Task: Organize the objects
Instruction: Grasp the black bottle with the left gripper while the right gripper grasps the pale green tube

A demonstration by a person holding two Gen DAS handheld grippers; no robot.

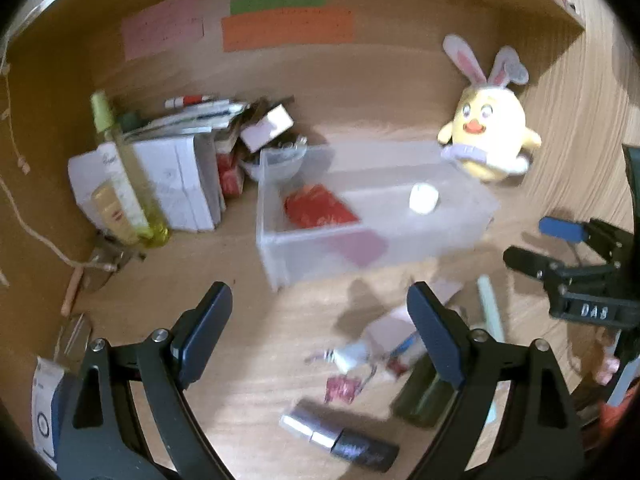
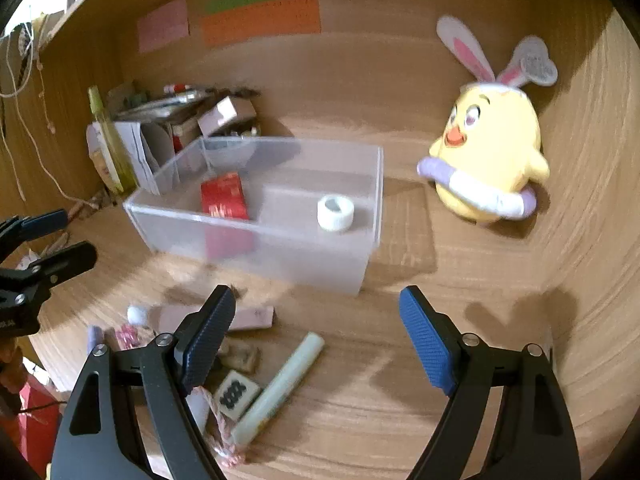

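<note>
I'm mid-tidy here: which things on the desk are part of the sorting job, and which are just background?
Job items:
clear bin, holding the red packet and white tape roll
pale green tube
mahjong tile
pink carton
dark cylinder

Background:
chick plush
paper stack
yellow spray bottle
coloured wall notes

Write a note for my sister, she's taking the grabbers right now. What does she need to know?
Left gripper: open, holding nothing.
Right gripper: open, holding nothing.
Clear bin sits mid-desk; a red packet and a white tape roll are already inside.
Left to sort, loose on the desk in front: pale green tube, mahjong tile, pink box, dark cylinder.
The yellow plush chick stands to the right of the bin.
</note>
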